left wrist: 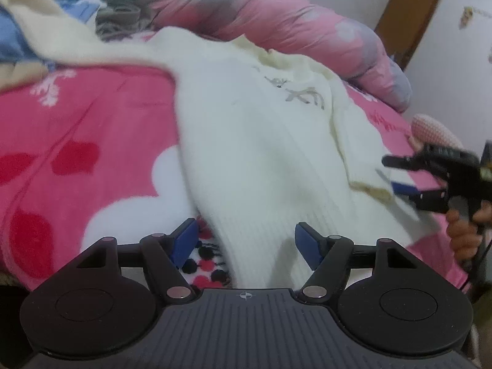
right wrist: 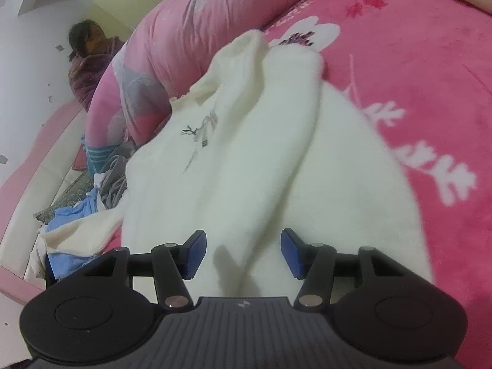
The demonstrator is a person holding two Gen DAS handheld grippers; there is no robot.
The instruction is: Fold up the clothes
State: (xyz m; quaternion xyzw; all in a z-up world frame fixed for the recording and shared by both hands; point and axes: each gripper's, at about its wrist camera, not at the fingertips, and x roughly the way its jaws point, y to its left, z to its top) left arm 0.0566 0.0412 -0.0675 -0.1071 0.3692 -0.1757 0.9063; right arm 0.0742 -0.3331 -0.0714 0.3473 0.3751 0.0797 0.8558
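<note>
A cream knitted sweater [left wrist: 261, 141] with a small grey embroidered motif lies spread on the pink bedspread [left wrist: 92, 123]. My left gripper [left wrist: 246, 244] hovers at its ribbed hem, jaws wide apart, with the hem between the blue pads and neither pad pressing on it. At the sweater's right edge, my right gripper [left wrist: 390, 175] is held by a hand [left wrist: 461, 230]. In the right wrist view the sweater [right wrist: 246, 153] fills the middle. My right gripper [right wrist: 243, 252] stands open over a raised fold of it, pads clear of the cloth.
A rolled pink quilt [left wrist: 276, 15] lies along the bed's far side. A pile of other clothes [right wrist: 92, 190], blue, grey and striped, sits by the white and pink headboard [right wrist: 46, 160]. Another person [right wrist: 89, 58] sits behind the quilt. A brown door [left wrist: 409, 15] is at the back.
</note>
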